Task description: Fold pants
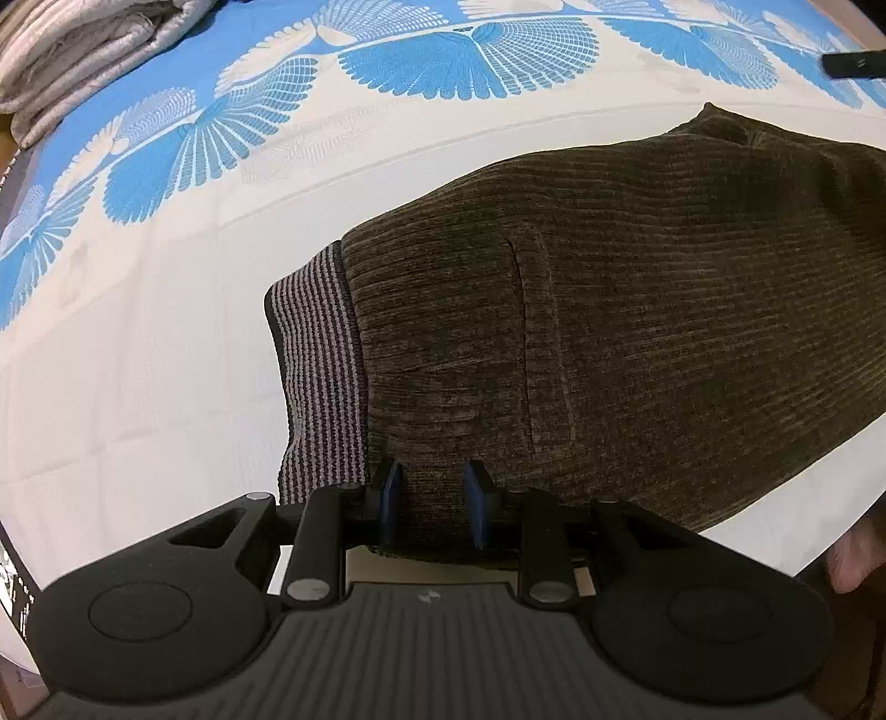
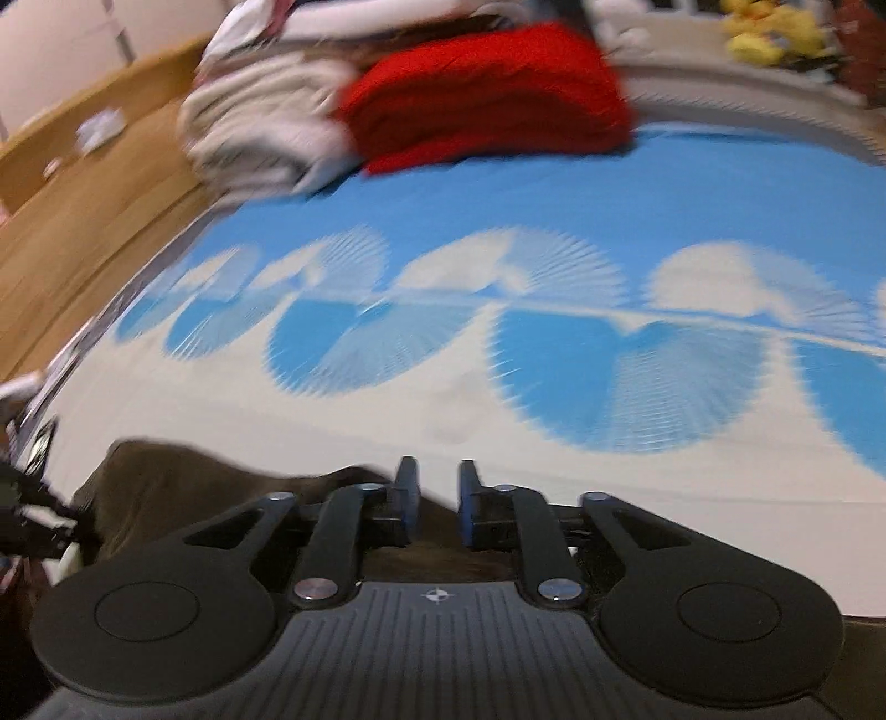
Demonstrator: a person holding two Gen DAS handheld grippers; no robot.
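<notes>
Dark olive ribbed pants (image 1: 637, 332) lie folded on the bed, with a striped grey waistband (image 1: 321, 371) at their left end. My left gripper (image 1: 434, 487) is open, its blue-padded fingers just over the pants' near edge beside the waistband. In the blurred right wrist view, a brown edge of the pants (image 2: 183, 476) lies under and left of my right gripper (image 2: 437, 487), which is open and holds nothing, above the bed sheet.
The bed sheet (image 1: 166, 332) is white with blue fan patterns. A folded grey quilt (image 1: 83, 50) lies at the far left. A red folded garment (image 2: 487, 88) and a pale clothes pile (image 2: 260, 127) sit at the bed's far side. Wooden floor (image 2: 83, 210) is left.
</notes>
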